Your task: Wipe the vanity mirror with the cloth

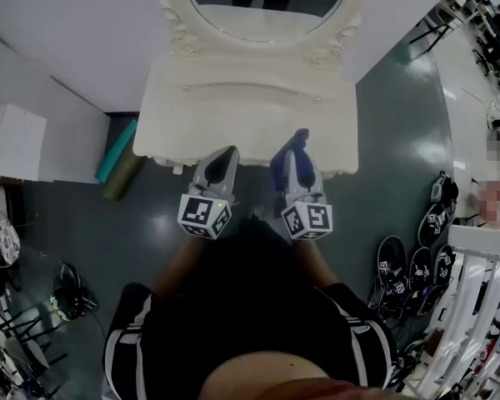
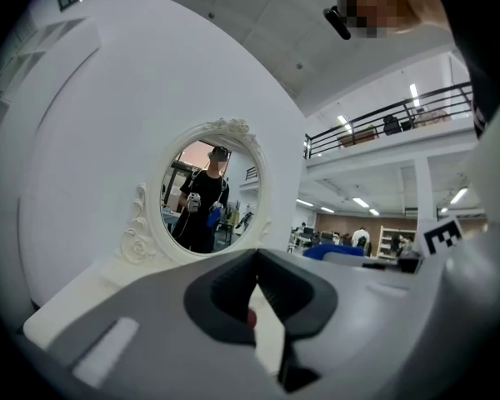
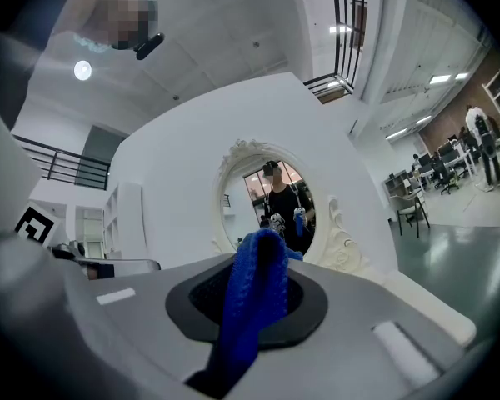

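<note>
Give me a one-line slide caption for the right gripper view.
Right gripper shut on the blue cloth, facing the oval vanity mirror, not yet touching it.

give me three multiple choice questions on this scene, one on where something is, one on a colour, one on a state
1. Where is the cloth?
A) between the right gripper's jaws
B) between the left gripper's jaws
C) in neither gripper

2. What colour is the cloth?
A) green
B) blue
C) white

3. How do the left gripper's jaws stand?
A) wide apart
B) shut on the cloth
C) together, holding nothing

Answers:
1 A: the right gripper view shows it pinched between the jaws.
2 B: it is blue in the head view and the right gripper view.
3 C: the left gripper view shows the jaws meeting at the tips with nothing between them.
</note>
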Demonstrator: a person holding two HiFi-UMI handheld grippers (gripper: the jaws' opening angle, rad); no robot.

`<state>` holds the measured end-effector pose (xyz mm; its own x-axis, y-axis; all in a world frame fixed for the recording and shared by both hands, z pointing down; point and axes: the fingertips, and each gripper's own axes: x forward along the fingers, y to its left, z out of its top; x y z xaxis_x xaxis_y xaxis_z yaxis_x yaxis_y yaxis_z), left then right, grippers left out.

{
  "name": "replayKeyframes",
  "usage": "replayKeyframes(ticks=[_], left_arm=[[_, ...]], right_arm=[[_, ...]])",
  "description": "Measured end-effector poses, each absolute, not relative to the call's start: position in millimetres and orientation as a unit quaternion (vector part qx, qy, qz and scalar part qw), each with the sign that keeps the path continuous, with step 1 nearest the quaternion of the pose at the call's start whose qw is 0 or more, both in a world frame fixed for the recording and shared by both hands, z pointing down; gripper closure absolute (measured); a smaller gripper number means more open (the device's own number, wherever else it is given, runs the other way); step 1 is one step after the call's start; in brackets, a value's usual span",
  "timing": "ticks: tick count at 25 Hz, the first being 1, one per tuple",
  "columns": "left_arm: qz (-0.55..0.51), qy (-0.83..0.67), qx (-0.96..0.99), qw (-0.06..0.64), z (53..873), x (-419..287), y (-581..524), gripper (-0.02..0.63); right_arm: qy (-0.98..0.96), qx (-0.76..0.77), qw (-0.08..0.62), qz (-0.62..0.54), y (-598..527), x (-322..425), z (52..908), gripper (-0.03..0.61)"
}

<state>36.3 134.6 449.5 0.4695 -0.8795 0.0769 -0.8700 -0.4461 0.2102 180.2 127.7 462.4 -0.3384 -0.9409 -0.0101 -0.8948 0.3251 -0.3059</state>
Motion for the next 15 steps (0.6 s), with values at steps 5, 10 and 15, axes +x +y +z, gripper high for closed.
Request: replayKeyframes(ticks=[5,10,15], left_arm=[[-0.027,-0.538,0.837,0.100,444.8,54.2,112.2,0.603],[-0.021,-0.552,0.828,0.093,438.9,56.0,100.9,0.603],[-0.018,-0.558,0.826,0.080,431.8,53.5,81.9,0.603]], right_arm=[[0.818,-0.554,0.095,-0.122,99.4,200.4,462.9,0.540],[0.820,-0.548,0.103,-0.126,83.7,208.4,459.2,0.540],[0.818,-0.550,0.106,-0.132,62.7,208.1,462.6,0.540]])
